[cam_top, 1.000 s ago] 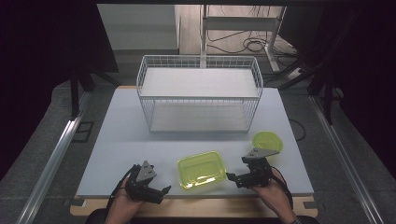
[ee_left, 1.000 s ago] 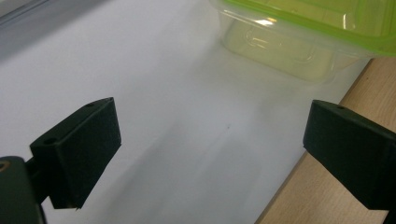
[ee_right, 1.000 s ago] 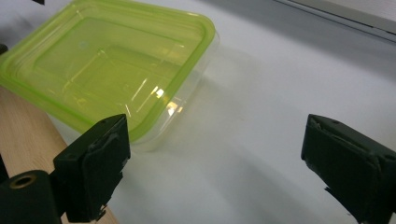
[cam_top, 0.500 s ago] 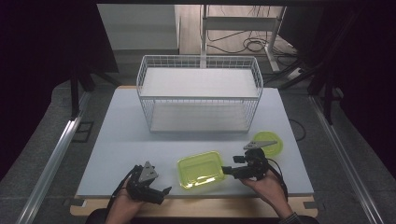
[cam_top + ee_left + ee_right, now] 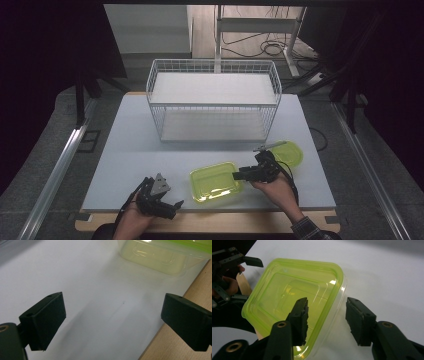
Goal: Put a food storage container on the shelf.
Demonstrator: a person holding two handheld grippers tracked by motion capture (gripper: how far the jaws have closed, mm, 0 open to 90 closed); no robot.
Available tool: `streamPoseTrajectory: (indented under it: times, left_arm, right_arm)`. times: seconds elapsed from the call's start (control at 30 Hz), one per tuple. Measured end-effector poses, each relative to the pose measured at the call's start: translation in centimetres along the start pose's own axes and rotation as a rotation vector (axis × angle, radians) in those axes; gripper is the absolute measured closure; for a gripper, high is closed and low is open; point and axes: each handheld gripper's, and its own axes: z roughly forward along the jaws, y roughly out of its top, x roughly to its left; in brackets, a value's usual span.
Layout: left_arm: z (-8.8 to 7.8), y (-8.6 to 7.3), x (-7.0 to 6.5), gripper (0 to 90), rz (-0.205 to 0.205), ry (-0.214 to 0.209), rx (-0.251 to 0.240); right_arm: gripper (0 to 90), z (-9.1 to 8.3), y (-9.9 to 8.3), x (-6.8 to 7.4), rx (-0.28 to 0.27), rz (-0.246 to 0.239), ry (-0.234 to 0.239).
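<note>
White counter [image 5: 125, 165] under dim light, wooden edge along the near side; white wire basket [image 5: 214, 100] standing toward the far middle, rim uppermost.

Yellow-green container [image 5: 216, 182] lying near the front edge, between the two hands; shown in the right gripper view [image 5: 294, 300] as a clear tub with rounded corners and a green rim, tilted across the frame; seen again in the left gripper view [image 5: 162, 255] at the top, resting on the counter close to the wooden edge.

Second green piece, a lid [image 5: 287, 152], flat on the counter just beyond and to the right of the right claw, near the basket's front right corner.

Right claw [image 5: 250, 174] held by the right hand [image 5: 277, 189], reaching leftward at the container's right-hand edge; in its own view [image 5: 327, 317] jaws spread apart, one over the tub's inside, the other outside the wall, rim in the gap between them; released, not yet pressing the wall.

Left claw [image 5: 167, 206] held by the left hand [image 5: 132, 217] at the front left, just left of the container and apart from it; in its own view [image 5: 112, 322] jaws wide apart over bare counter, nothing between them; released.
</note>
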Motion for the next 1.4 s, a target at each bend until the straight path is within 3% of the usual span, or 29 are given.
streamPoseTrajectory:
  times: [0.23,0.3,0.33,0.43,0.47,0.83,1.4]
  left_arm:
    - [0.1,0.0,-0.1,5.7,0.009,0.0,0.007]
    - [0.1,0.0,-0.1,5.8,0.012,0.001,0.009]
    - [0.1,0.0,-0.2,5.8,0.013,0.001,0.009]
    - [0.1,0.0,-0.2,5.8,0.014,0.002,0.009]
    - [0.1,0.0,-0.2,5.8,0.014,0.003,0.008]
    - [0.0,0.0,-0.1,5.8,0.013,0.003,0.005]
    - [-0.8,0.1,0.5,3.7,-0.055,-0.027,-0.109]
  right_arm:
    - [66.3,0.7,0.4,-0.6,0.032,0.055,0.041]
    - [73.0,0.6,0.4,-1.0,0.033,0.1,0.082]
    - [73.0,0.6,0.4,-1.0,0.033,0.1,0.082]
    - [79.2,0.4,0.4,-1.5,0.027,0.153,0.177]
    - [79.7,0.4,0.4,-1.5,0.025,0.155,0.189]
    - [80.3,-0.3,0.7,-0.9,-0.005,0.136,0.191]
    - [80.3,-2.6,2.1,-0.7,-0.107,0.149,0.227]
